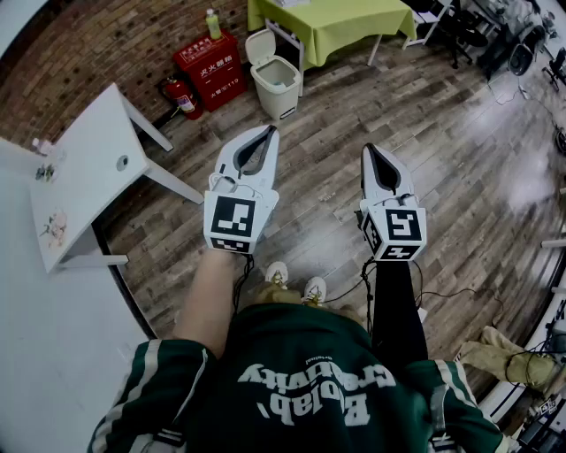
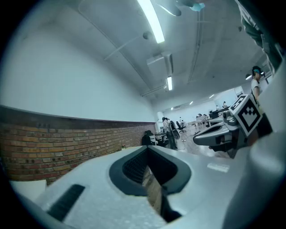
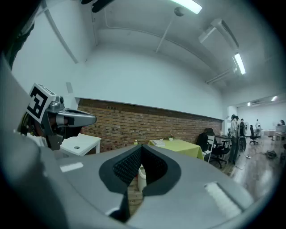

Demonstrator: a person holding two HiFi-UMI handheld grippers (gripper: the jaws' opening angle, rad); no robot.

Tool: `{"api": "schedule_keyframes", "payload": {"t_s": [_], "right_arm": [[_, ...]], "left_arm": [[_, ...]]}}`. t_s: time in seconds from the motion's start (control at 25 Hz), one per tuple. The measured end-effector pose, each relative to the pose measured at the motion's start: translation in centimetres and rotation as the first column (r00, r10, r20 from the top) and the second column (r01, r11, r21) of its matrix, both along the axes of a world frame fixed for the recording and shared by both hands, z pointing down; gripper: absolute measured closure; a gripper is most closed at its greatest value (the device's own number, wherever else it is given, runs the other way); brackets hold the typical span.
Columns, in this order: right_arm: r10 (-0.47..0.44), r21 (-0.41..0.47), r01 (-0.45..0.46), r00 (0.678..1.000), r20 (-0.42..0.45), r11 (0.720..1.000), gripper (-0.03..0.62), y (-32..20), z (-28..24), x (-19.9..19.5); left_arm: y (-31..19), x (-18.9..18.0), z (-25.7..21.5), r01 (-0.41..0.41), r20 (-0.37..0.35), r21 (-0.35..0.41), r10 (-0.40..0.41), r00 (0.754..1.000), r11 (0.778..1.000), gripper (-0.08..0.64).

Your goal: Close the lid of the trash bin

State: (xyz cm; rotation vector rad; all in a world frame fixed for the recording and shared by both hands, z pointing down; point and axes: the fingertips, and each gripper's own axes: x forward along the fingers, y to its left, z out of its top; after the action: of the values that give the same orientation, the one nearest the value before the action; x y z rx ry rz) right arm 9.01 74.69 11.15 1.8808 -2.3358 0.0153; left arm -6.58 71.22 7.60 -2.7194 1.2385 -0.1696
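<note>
The cream trash bin (image 1: 278, 84) stands on the wood floor near the brick wall, its lid (image 1: 258, 44) tipped up and back, the inside showing. My left gripper (image 1: 269, 131) is held at waist height, pointing toward the bin and well short of it, jaws shut on nothing. My right gripper (image 1: 367, 149) hangs beside it to the right, also shut and empty. In the right gripper view a strip of the bin (image 3: 142, 177) shows through the gap behind the closed tips (image 3: 141, 146). The left gripper view looks along its shut jaws (image 2: 147, 148) at the brick wall.
A red extinguisher box (image 1: 210, 69) and a fire extinguisher (image 1: 181, 95) stand left of the bin. A table with a green cloth (image 1: 332, 22) is behind it. A white table (image 1: 84, 168) stands at the left. Office chairs (image 1: 460, 26) are at the far right.
</note>
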Motion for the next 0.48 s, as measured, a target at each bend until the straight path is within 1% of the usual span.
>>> {"api": "schedule_keyframes", "payload": {"t_s": [0.16,0.28,0.36,0.48], "right_arm": [[0.008,0.004,-0.008,1.0,-0.001,1.0,0.58,-2.1,0.1,-3.6],[-0.004,0.011,0.004,1.0,-0.008,1.0,0.58,-3.3,0.3,-5.8],[-0.004,0.022,0.004,1.0,0.0,1.0,0.58,-3.9,0.4,-6.5],[0.027,0.03,-0.027,1.0,0.011,0.999,0.578,-4.8,0.5,-6.9]], "left_arm": [[-2.5,-3.6,0.0,-0.007,-0.003,0.001,0.007,1.0,1.0,0.554],[-4.0,-5.7,0.3,-0.01,0.004,0.003,0.01,1.0,1.0,0.554],[-4.5,-6.5,0.5,-0.009,0.013,0.006,0.009,1.0,1.0,0.554],[-5.2,-7.4,0.7,-0.005,0.01,0.006,0.005,1.0,1.0,0.552]]}}
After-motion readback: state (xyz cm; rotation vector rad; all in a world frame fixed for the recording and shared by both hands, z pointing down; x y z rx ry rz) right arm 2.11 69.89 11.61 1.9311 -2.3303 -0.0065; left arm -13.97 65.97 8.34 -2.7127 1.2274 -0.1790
